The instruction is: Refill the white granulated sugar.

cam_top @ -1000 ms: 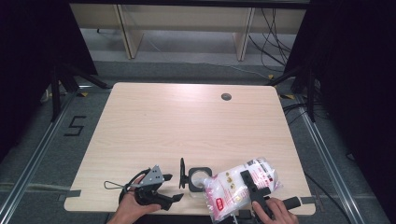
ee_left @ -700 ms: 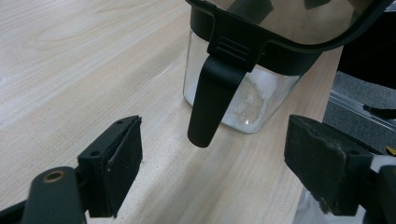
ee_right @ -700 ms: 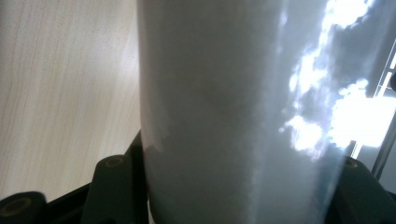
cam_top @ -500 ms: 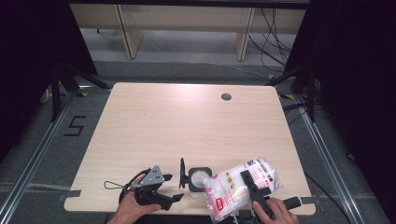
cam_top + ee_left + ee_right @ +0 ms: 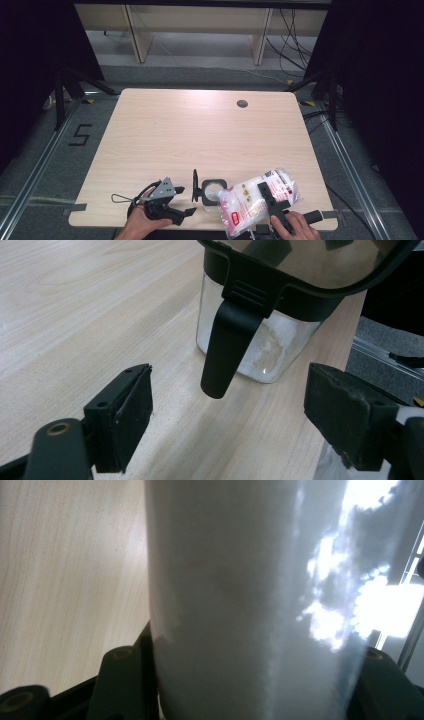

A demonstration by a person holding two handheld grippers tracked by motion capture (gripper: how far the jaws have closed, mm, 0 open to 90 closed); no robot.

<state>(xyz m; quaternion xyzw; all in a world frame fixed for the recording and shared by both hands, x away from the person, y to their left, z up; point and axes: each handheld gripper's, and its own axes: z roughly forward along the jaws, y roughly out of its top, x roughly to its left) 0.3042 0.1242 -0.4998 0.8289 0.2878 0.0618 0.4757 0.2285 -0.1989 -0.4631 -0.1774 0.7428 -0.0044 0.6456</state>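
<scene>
The clear plastic bag (image 5: 257, 202) of white powder, printed with red labels, sits at the near right edge of the desk (image 5: 200, 130), tilted so that its lower corner leans toward the glass jar (image 5: 213, 192) just to its left. In the right gripper view the bag (image 5: 240, 600) rises pale and translucent between the two black jaws, which press against its sides, so the right claw (image 5: 272, 202) is partly closed around the bag and has hold of it; a hand (image 5: 295, 227) at the desk's near edge carries it. The jar stands upright on the desk, touching or almost touching the bag's corner; from the high view I cannot tell which. It has a black rim and an opened hinged lid (image 5: 195, 184) standing upright on its left side. In the left gripper view the jar (image 5: 260, 347) shows a little white powder at its bottom, and a black latch (image 5: 225, 352) hangs down from its rim. Left of the jar, the left claw (image 5: 182, 200) lies low over the desk in the person's other hand (image 5: 140, 225), pointing toward the jar; its jaws stand wide apart with nothing between them but bare wood, short of the jar.
</scene>
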